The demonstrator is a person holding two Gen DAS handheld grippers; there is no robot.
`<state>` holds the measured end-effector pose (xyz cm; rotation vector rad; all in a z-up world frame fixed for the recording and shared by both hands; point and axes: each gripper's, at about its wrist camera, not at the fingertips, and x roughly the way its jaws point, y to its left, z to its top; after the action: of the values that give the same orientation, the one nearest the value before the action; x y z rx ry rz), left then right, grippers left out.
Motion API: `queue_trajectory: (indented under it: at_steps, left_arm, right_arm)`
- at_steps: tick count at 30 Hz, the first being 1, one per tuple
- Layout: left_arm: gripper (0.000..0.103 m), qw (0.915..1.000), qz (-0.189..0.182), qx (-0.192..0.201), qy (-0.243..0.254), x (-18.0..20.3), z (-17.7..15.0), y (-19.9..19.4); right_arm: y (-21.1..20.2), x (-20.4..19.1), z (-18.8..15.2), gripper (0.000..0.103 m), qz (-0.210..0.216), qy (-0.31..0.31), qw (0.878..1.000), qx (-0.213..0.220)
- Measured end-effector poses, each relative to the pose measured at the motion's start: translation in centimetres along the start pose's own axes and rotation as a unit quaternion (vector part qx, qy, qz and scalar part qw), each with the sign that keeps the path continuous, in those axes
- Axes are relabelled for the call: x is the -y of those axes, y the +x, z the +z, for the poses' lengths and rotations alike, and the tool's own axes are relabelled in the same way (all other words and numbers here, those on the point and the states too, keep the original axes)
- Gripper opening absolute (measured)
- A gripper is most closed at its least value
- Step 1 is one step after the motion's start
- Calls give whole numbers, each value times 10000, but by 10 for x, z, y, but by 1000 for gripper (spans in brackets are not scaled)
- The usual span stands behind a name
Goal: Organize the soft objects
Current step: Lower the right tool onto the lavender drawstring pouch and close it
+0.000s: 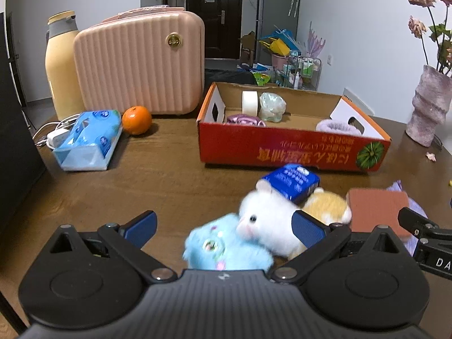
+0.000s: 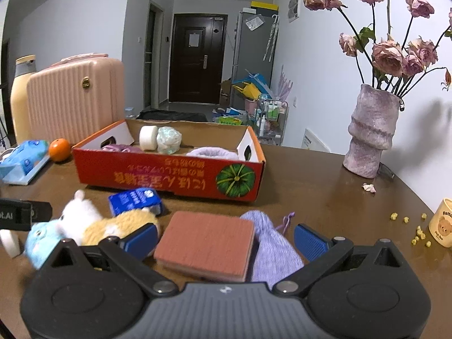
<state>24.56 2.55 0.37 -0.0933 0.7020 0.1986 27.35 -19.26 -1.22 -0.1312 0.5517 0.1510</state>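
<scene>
Setting: brown wooden worktop (image 2: 325, 175) in a home room, with a dark door at the back and a vase of dried roses (image 2: 370, 135) to the right.
Box: red cardboard box (image 2: 169, 176) near the middle, already holding a tape roll, a crumpled clear bag and lilac soft items.
Soft toys: blue plush (image 1: 226, 248), white plush (image 1: 268, 220) and orange plush (image 1: 327, 203) huddle touching one another, in front of the box.
Sponge: rust-topped sponge block (image 2: 206, 243), lying partly on a lilac knitted pouch (image 2: 271, 243).
Left gripper (image 1: 224, 226): jaws spread wide, straddling the blue and white plush, holding nothing.
Right gripper (image 2: 226, 238): jaws spread wide, either side of the sponge and pouch, empty.
Handling: all probably light and squashy; fur may slip, so pinch each toy across its fat middle.
Sponge grip: likely best taken by its two long edges, gently.
</scene>
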Motion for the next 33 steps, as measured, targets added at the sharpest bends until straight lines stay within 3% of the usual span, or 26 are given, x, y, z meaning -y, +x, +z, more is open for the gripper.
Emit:
queue_trajectory:
  at_steps: [16, 33]
  left_arm:
    - [103, 9999, -48, 90, 91, -25, -49, -31]
    - [103, 9998, -150, 77, -52, -36, -56, -11]
  right_arm:
    - [-35, 2, -44, 103, 128, -146, 9998, -95]
    - [-7, 26, -54, 103, -136, -167, 9991, -368]
